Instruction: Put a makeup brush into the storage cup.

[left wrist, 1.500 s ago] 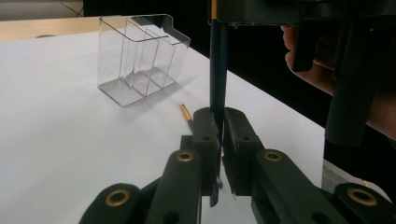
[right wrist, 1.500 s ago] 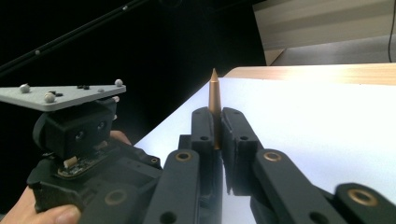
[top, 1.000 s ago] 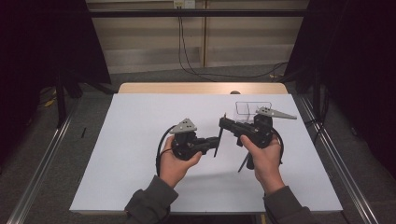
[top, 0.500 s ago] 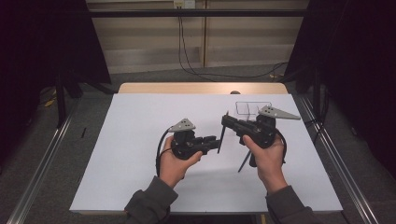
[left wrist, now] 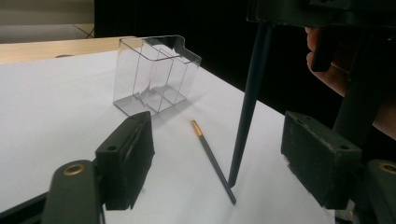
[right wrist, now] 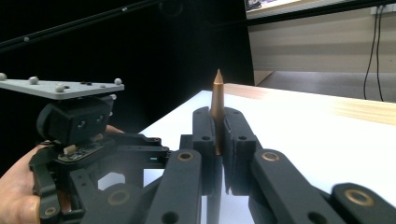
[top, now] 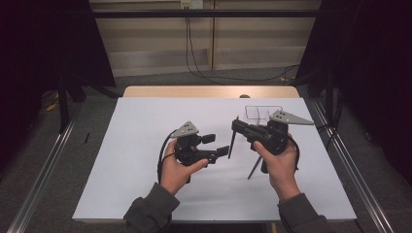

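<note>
Above the white counter (top: 145, 145), the right gripper (top: 235, 127) is clamping a dark pencil (left wrist: 250, 93) upright for the clear organizer (left wrist: 154, 74), while the left gripper (top: 218, 145), jaws just opening with nothing between them, is releasing; another pencil (left wrist: 212, 158) is lying flat nearby.

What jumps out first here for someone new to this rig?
The right gripper, mid-table, is clamped on a dark pencil that hangs down toward the white sheet, sharpened tip poking up above the jaws. The left gripper faces it with jaws that have just been opening, nothing between them. A clear divided holder stands at the far right, and a second pencil lies flat on the sheet near it.
</note>
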Tool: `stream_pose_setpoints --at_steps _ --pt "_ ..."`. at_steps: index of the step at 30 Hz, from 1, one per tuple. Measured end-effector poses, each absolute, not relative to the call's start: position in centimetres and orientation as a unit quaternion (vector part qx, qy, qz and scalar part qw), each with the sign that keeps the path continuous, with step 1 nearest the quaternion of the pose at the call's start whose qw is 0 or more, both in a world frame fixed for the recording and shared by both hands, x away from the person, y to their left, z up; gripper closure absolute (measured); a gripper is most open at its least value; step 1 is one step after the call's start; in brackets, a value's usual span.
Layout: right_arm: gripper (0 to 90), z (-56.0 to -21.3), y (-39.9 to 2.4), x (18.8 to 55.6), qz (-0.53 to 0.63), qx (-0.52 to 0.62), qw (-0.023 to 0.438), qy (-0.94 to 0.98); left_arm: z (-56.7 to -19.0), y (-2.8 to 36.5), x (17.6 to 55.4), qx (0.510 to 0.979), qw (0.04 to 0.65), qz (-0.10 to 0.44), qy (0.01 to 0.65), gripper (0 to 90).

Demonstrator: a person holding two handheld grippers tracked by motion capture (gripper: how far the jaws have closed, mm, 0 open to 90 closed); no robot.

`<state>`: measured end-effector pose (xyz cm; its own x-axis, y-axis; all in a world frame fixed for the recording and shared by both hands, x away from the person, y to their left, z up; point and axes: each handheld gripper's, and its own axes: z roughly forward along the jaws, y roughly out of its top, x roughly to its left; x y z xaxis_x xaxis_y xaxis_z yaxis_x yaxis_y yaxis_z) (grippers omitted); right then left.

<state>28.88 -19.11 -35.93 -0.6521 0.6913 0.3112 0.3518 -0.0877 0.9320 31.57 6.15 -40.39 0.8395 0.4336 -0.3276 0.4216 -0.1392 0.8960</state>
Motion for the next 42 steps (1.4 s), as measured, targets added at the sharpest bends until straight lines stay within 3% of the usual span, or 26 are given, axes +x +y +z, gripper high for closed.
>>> stream_pose_setpoints --at_steps 7,21,42 --pt "85.2 -35.9 -19.2 28.8 0.621 0.388 0.141 0.666 -40.6 7.1 32.0 0.758 0.587 0.012 0.283 13.4" --pt "85.2 -35.9 -19.8 28.8 0.621 0.385 0.146 0.667 -40.5 9.6 32.2 0.748 0.599 0.026 0.285 2.7" --pt "85.2 -36.0 -20.6 28.6 0.621 0.385 0.149 0.667 -40.3 13.9 31.9 0.755 0.597 0.065 0.263 2.5"
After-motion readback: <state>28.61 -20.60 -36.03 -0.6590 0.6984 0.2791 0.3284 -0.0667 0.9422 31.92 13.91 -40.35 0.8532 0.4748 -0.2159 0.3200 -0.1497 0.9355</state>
